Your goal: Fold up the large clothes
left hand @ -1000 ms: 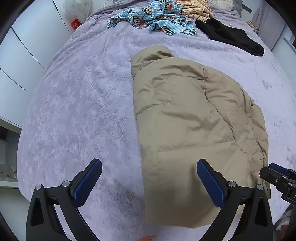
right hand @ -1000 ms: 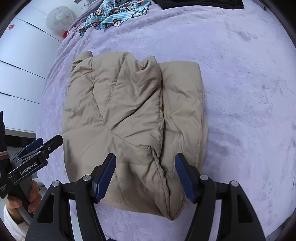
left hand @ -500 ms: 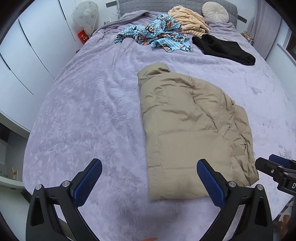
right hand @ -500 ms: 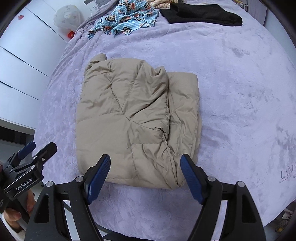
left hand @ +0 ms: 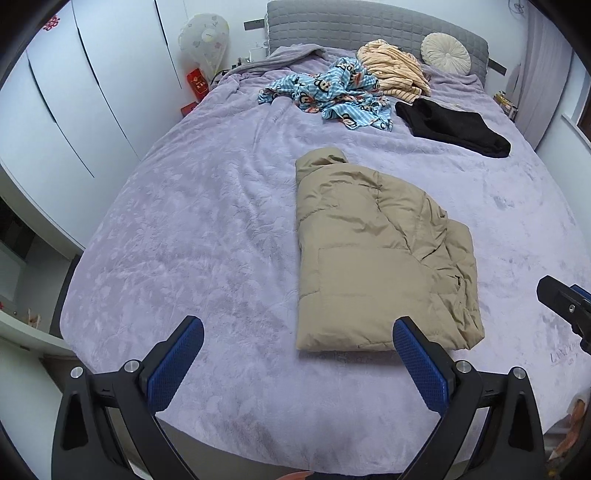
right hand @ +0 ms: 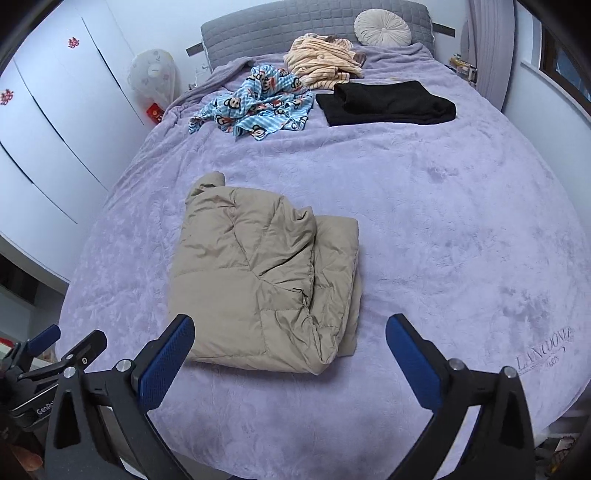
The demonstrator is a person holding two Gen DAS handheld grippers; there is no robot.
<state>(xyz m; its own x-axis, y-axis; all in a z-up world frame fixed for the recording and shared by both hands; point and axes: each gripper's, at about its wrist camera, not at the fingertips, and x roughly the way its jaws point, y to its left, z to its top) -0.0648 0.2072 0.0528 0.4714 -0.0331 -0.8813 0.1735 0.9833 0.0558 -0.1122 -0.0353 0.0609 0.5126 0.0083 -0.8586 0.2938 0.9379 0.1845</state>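
Folded jacket lies on a purple bed, both grippers empty above it.
Left wrist view: left gripper (left hand: 295, 343) fingers wide apart, jacket (left hand: 373, 258) centre-right. Right wrist view: right gripper (right hand: 290, 339) fingers opening wide, holding nothing; jacket (right hand: 258, 280) centre-left on bed (right hand: 461, 229).

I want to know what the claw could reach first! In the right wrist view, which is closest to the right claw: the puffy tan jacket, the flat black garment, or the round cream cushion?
1. Puffy tan jacket, just ahead, slightly left.
2. Flat black garment, farther up the bed.
3. Round cream cushion, at the headboard.
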